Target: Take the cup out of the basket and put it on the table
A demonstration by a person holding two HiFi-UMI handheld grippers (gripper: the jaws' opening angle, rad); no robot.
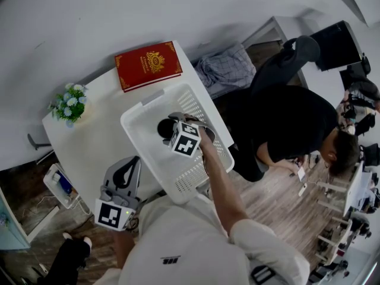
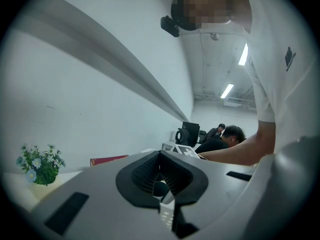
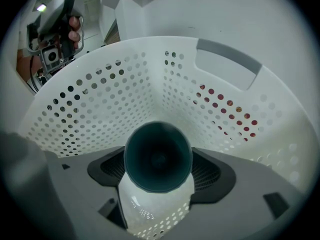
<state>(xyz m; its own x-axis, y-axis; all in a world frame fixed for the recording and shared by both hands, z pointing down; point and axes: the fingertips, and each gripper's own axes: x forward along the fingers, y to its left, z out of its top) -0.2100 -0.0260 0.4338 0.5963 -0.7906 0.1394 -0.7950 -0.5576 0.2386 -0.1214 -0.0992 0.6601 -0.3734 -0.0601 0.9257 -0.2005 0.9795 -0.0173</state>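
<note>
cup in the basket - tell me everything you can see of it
The cup is small, glossy white outside and dark teal inside, and looks like glazed ceramic. No handle shows, and it looks empty. In the right gripper view its round mouth faces the camera. The right gripper grips its white body, with a ribbed pad on each side. It is inside the white perforated plastic basket. Whether it touches the basket floor cannot be told.

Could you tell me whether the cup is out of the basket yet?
No, the cup sits in the jaws of the right gripper, with the basket walls around it.
</note>
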